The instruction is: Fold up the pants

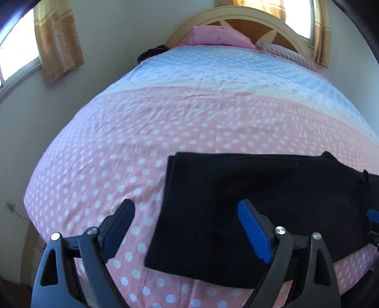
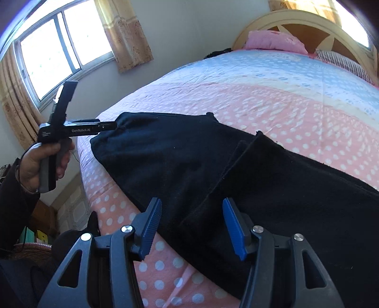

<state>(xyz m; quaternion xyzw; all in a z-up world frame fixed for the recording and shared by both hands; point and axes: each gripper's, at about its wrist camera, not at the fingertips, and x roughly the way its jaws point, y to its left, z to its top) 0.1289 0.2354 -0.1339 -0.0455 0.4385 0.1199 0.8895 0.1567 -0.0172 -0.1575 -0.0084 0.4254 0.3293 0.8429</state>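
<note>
Two grippers are in my views, and neither has anything clamped. My left gripper [image 1: 187,227] stands spread wide, its jaws apart above the bed with the folded end of the black pants [image 1: 248,203] showing between and beyond them; nothing is pinched, and I cannot tell whether the pads brush the cloth. From the right wrist view I see that same left gripper [image 2: 111,125] held out in a hand [image 2: 40,163] at the far corner of the pants [image 2: 189,170], its tip just at the cloth's edge. My right gripper [image 2: 191,227] is about half spread and released, hanging over the pants near the near edge of the bed; the cloth lies under the gap, not gripped.

The pants lie flat across the polka-dot bedspread [image 1: 118,147], running along the near side of the bed, with one layer lapped over another and a seam line showing. Their near edge sits just beside the mattress edge. Beyond them the bedspread is open toward the headboard [image 1: 236,17], where a pink pillow [image 1: 213,35] and a striped pillow [image 1: 284,53] rest. A wall and a curtained window [image 2: 54,49] close off the left side of the bed.

Low at the left in the right wrist view, a woven basket's rim [image 2: 30,247] shows; its contents are too dark to tell.
</note>
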